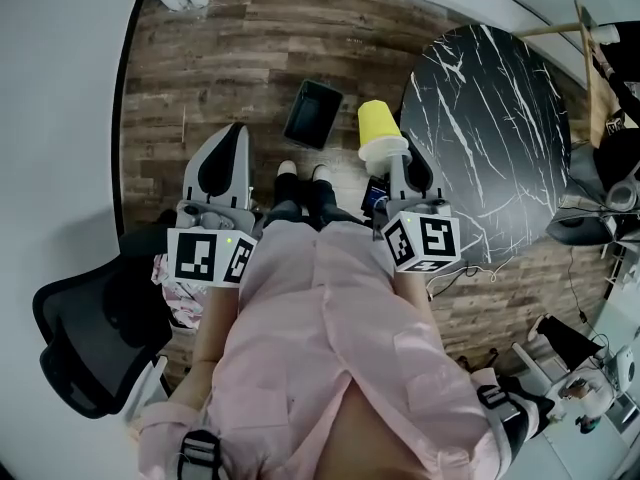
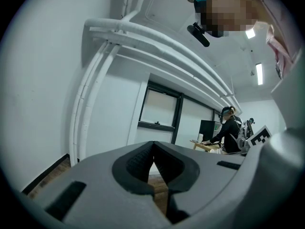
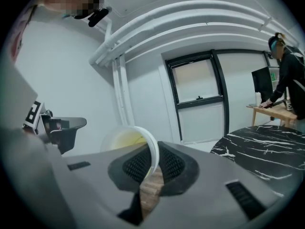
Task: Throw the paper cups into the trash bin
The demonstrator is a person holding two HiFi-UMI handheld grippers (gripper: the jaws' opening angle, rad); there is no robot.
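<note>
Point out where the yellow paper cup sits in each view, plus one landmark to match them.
Head view: yellow paper cup upper centre, at the right gripper's tip, right of the trash bin.
Left gripper view: not in it.
Right gripper view: cup left of centre, rim pinched between the jaws.
Shared landmark: black marble table, right of the cup in both views.

An office: black swivel chair (image 1: 88, 340), monitor (image 3: 261, 84) on a desk (image 3: 268, 109).
</note>
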